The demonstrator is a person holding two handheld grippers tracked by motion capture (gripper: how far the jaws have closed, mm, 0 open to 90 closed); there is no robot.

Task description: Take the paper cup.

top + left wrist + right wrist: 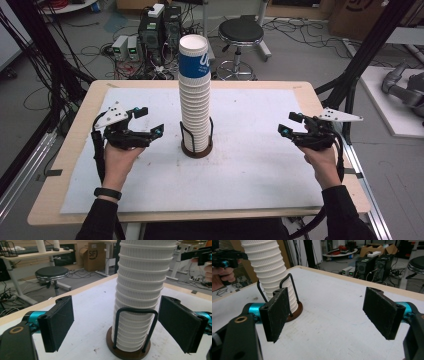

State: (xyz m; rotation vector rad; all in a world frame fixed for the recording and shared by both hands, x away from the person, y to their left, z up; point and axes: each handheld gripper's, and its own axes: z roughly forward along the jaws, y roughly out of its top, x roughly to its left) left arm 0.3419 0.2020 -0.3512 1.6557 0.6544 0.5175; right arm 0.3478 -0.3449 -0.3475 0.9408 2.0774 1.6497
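so there's a tall stack of white paper cups (195,95) sitting upright in a dark wire holder (196,145) around the middle of the bench (260,165), on the white mat. the top cup has a blue band. the left gripper (148,122) hangs off to the stack's left with jaws open, nothing between them. the right gripper (290,124) is well apart on the other side, jaws also spread and empty. both point in toward the cups.
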